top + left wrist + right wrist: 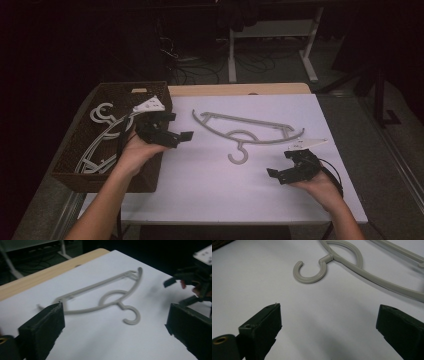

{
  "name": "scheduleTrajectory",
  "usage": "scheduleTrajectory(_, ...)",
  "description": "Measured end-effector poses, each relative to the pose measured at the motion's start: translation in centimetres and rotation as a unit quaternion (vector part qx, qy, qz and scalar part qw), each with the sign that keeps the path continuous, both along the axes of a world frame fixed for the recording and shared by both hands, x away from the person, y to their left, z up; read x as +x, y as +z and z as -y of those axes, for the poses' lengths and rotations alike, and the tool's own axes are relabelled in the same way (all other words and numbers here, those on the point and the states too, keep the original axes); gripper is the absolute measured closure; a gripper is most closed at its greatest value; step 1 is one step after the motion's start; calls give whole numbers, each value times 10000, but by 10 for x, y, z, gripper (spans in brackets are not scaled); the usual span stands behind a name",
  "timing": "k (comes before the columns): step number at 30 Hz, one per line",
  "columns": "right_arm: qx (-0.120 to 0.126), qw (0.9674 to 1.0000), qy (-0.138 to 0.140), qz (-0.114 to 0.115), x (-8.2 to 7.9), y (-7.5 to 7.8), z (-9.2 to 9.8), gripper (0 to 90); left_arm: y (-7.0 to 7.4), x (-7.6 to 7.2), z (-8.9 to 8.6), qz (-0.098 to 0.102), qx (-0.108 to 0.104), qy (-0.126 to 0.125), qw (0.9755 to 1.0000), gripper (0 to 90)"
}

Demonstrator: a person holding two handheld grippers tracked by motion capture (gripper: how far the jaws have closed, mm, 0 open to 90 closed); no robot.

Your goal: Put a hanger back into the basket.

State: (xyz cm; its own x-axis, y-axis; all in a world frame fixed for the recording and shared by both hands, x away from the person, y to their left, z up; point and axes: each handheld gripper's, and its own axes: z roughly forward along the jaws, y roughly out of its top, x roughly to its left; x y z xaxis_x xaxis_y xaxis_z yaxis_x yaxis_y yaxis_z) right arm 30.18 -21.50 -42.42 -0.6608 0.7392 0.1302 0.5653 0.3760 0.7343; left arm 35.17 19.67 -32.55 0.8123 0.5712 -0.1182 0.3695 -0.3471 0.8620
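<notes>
A grey plastic hanger (245, 131) lies flat on the white table top (210, 185), its hook (239, 155) pointing toward the person. My left gripper (179, 126) hovers at the basket's right edge, left of the hanger, jaws wide open with nothing between them. In the left gripper view the hanger (100, 293) lies beyond the open gripper (115, 322), apart from it. My right gripper (280, 163) is held low near the table's right front, open and holding nothing. In the right gripper view the hook (309, 272) lies just ahead of the gripper (328, 327).
A dark wicker basket (102, 90) stands at the table's left with several more grey hangers (100, 137) inside. A wooden strip (240, 89) runs along the far edge. Behind the table are a white desk frame (310, 50) and floor cables (200, 72).
</notes>
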Motion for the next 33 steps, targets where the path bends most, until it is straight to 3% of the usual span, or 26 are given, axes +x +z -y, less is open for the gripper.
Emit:
scheduleTrajectory(7,-73,9999,-37,-133,25,7,1,157,-35,-14,24,-95,-12,-336,9994,0)
scheduleTrajectory(14,-179,9996,-120,-179,64,10,1,394,-66,-21,31,-248,142,-458,9985,0)
scheduleTrajectory(19,-385,9988,-80,-298,94,8,-2,588,-73,-22,30,-253,154,-425,9987,0)
scheduleTrajectory(26,-1051,9930,19,-538,128,0,-5,832,-80,-20,29,-300,177,-403,9986,0)
scheduleTrajectory(32,-1482,9864,106,-706,137,-10,-1,889,-84,-19,30,-364,184,-387,9984,0)
scheduleTrajectory(33,-1430,9870,97,-721,136,-10,0,889,-84,-19,30,-355,201,-387,9984,0)
